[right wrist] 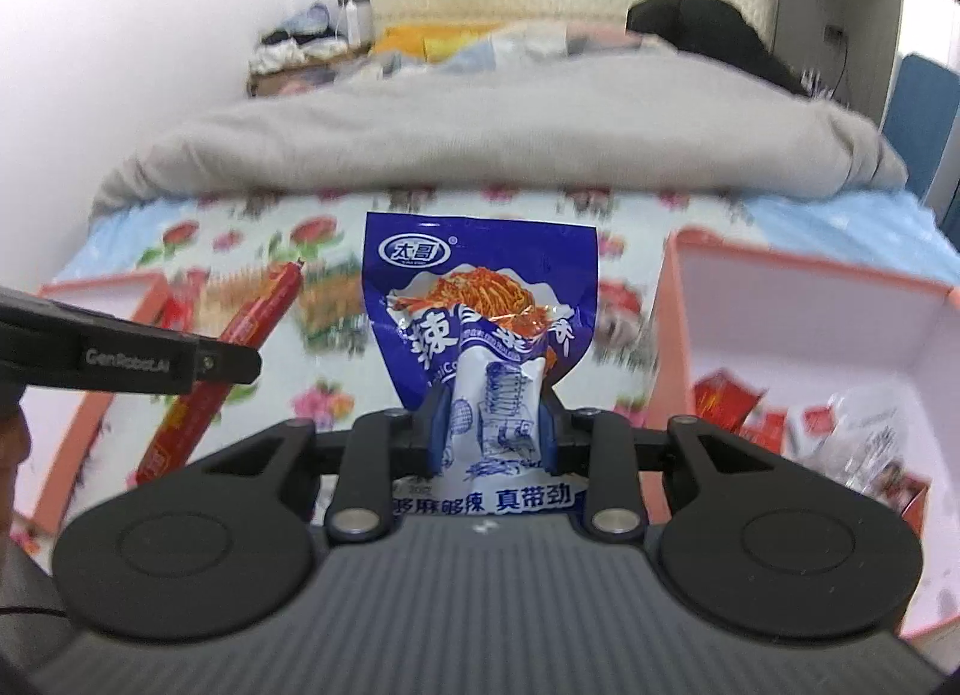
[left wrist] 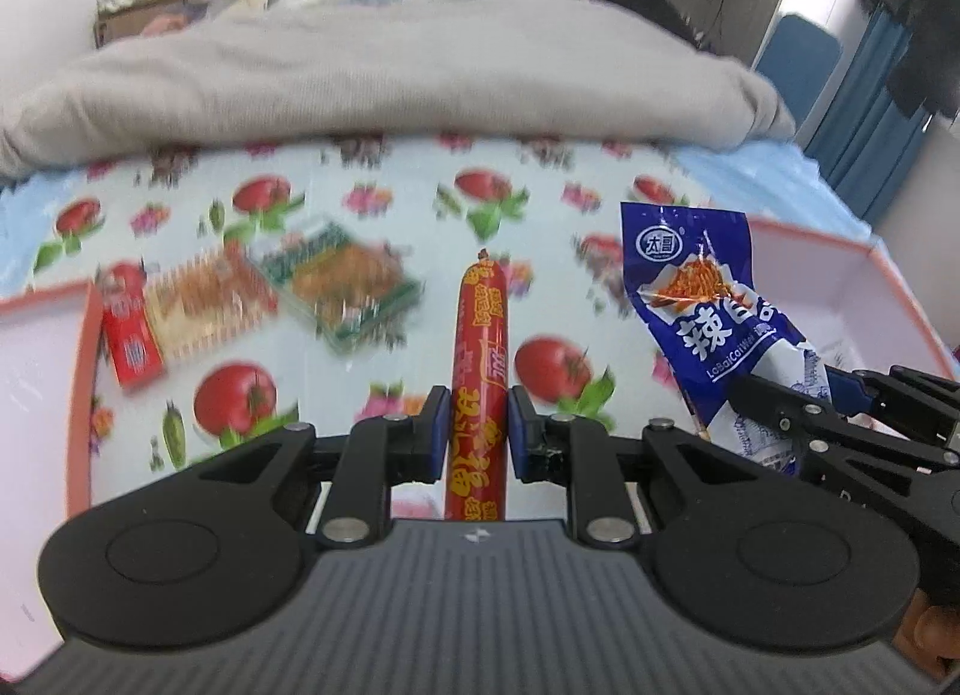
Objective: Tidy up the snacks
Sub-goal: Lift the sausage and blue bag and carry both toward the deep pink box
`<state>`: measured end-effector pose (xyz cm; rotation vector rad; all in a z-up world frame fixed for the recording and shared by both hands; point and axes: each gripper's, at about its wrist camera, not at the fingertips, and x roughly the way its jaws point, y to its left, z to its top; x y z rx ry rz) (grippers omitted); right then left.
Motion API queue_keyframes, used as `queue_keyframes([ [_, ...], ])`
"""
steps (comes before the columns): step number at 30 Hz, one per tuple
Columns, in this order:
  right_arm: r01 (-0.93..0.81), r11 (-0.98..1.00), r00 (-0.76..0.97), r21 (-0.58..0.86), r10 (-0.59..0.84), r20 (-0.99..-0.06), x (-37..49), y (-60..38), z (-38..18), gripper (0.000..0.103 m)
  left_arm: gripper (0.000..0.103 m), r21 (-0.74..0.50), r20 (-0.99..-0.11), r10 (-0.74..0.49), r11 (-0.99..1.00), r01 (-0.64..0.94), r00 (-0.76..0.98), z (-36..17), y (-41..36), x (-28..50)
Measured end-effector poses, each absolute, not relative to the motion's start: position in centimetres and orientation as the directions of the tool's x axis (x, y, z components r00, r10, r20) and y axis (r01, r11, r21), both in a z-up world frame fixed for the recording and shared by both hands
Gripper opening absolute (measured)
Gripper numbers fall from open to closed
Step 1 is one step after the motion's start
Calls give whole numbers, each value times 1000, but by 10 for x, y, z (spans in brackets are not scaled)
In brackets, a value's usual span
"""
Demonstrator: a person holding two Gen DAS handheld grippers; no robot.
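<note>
"GenRobot.AI" on left gripper (right wrist: 129, 362), "LaBaiCai" and "够麻够辣 真带劲" on blue snack packet (right wrist: 480, 299)

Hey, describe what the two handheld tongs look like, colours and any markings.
Both tongs, left and right, share one build: black linkage arms with silver rivets, blue pads on the fingertips, round black discs either side and a grey ribbed body. The left one's side reads "GenRobot.AI" in the right wrist view.
</note>
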<state>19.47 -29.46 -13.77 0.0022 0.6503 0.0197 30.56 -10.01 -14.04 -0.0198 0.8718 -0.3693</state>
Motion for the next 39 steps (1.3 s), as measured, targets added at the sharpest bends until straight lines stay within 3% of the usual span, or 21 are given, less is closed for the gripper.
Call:
queue_keyframes([
  [25,93,994,910,-51,-105,-402,163,-360,-22,32,24,-253,-525,-529,845,471,667,13,-178,287],
  [32,193,980,879,-54,-197,-434,149,-416,-31,32,24,-267,-543,-578,807,527,609,9,-235,288],
  [39,265,958,816,-109,-283,-504,144,-457,-64,32,24,-295,-628,-614,756,584,479,-44,-309,285],
])
